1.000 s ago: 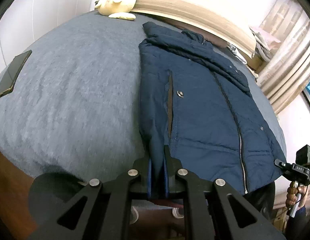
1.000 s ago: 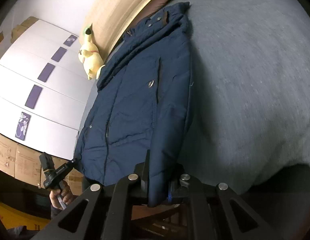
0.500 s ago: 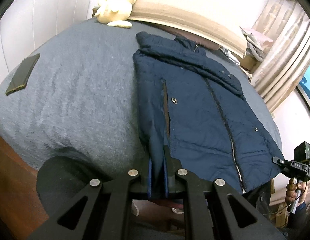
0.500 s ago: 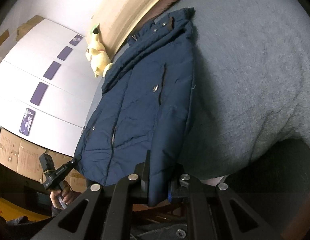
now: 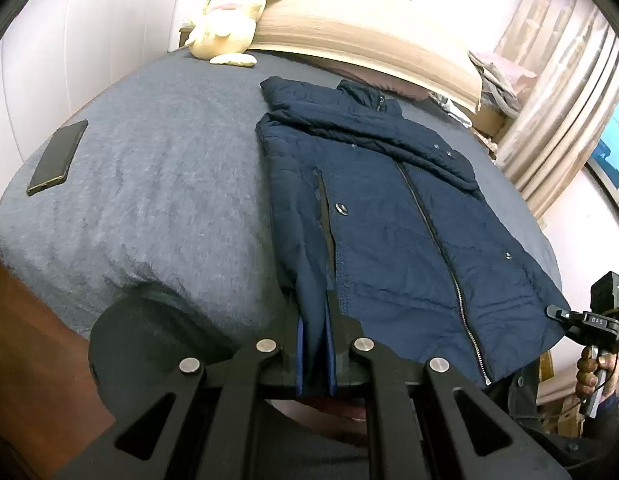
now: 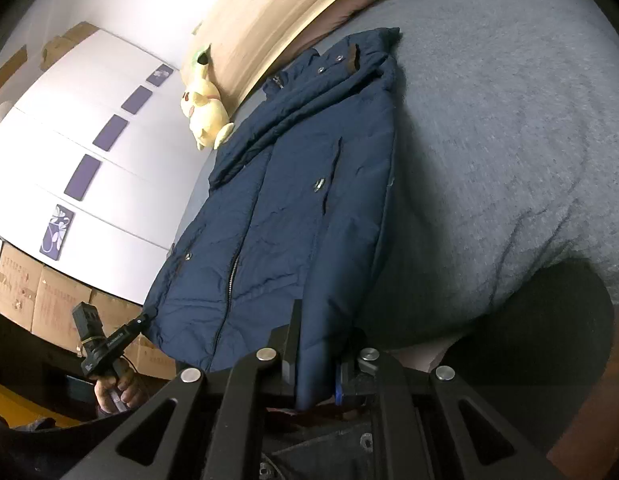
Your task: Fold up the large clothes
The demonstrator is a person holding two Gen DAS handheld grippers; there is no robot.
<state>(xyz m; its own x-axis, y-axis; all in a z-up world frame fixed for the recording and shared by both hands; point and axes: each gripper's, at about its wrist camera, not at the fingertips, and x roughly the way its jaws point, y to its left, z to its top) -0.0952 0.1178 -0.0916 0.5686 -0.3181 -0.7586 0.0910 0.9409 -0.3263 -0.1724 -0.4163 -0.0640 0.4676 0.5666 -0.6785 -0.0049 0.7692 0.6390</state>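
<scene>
Lifting: you are raising the jacket [image 5: 373, 216] hem off the bed [image 5: 157, 184] edge; more bed is showing than a second ago.
Left gripper [image 5: 314, 320]: pinching one hem corner.
Right gripper [image 6: 319, 336]: pinching the other.
Meaning: you are setting up the bottom fold toward the collar.

Home bedroom: grey bed [image 5: 157, 184], wooden headboard [image 5: 349, 36], curtains [image 5: 557, 120], plush toy [image 5: 229, 12].

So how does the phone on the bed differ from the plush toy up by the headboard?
The phone is flat, dark and rectangular; the plush toy is bulky, pale yellow and soft-looking. The phone lies near the bed's side edge, well clear of the headboard; the plush toy leans against it. Both rest on the grey blanket, apart from the navy jacket, and neither is touched by a gripper.
</scene>
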